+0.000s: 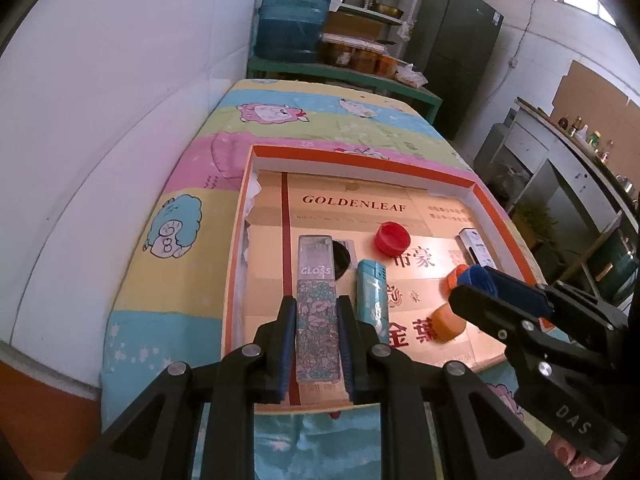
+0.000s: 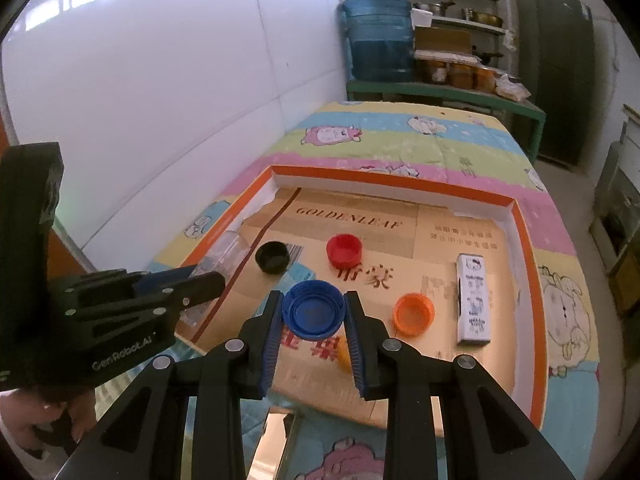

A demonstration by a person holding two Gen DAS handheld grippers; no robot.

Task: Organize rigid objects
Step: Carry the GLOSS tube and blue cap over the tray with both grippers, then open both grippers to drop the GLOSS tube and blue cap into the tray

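My left gripper [image 1: 316, 312] is shut on a clear floral case marked GLOSS [image 1: 317, 304], held over the near left part of the orange-rimmed tray [image 1: 360, 156]. My right gripper [image 2: 313, 300] is shut on a blue bottle cap [image 2: 313, 309], held above the tray floor; it also shows in the left wrist view [image 1: 480, 280]. Lying in the tray are a teal lighter [image 1: 372, 300], a red cap [image 2: 344, 250], a black cap [image 2: 273, 256], two orange caps [image 2: 413, 314] [image 1: 448, 322] and a white patterned box [image 2: 473, 300].
The tray [image 2: 528, 256] lies on a bed with a cartoon-print sheet [image 2: 400, 132], against a white wall on the left. Behind the bed stand a green bench with a blue water jug [image 2: 380, 36], shelves with jars, and a dark fridge [image 2: 556, 60].
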